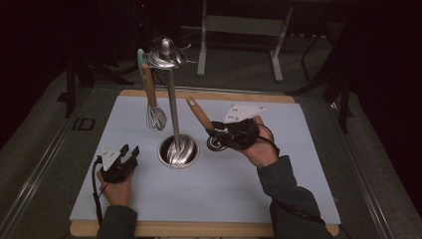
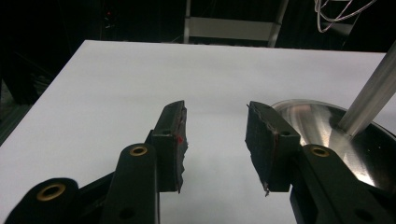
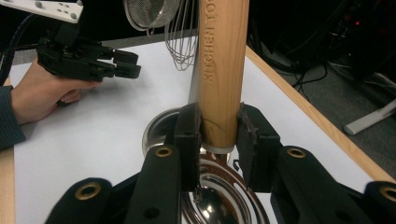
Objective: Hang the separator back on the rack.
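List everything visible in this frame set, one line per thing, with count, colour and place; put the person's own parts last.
Utensil stand: 1, silver metal, round dished base mid-board, upright pole with a hook cap on top.
Whisk: 1, wooden handle and wire head, hanging from the stand's top on its left side.
Ladle: 1, wooden handle with a steel bowl, tilted, right of the stand, held in the right gripper.
Board: 1, white surface with a wooden edge, under everything.
Metal frame: 1, grey, on the floor beyond the board.
Left gripper: 1, black, jaws open and holding nothing, resting near the board's left front.
Right gripper: 1, black, jaws closed on the ladle's handle.
Hands: 2, one on each gripper, dark sleeves.
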Motion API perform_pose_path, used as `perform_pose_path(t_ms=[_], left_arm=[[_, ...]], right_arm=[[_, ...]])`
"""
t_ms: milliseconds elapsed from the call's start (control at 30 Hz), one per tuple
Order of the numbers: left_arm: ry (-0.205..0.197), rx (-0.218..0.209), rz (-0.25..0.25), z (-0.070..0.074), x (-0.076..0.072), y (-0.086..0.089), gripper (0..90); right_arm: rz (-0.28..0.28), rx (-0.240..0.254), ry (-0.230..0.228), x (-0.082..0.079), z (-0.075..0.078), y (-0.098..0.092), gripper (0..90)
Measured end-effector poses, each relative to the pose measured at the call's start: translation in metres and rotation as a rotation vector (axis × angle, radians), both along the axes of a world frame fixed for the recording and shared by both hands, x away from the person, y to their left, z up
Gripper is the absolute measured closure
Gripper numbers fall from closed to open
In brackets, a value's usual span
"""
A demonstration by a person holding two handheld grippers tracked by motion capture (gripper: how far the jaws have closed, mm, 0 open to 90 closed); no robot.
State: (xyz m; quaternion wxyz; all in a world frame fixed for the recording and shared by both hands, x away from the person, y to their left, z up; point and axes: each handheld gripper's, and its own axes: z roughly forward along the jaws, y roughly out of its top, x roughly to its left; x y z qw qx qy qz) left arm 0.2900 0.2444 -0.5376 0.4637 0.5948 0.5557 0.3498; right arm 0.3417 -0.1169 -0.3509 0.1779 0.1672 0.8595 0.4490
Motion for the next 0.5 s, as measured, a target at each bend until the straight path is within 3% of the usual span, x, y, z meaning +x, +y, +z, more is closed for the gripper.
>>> perform_pose_path(t_ms=[500], left_arm=[[0.0, 0.0, 0.0, 0.0, 0.0, 0.0, 58.0]], right_arm=[[0.023, 0.006, -0.048, -0.011, 0.016, 0.005, 71.2]])
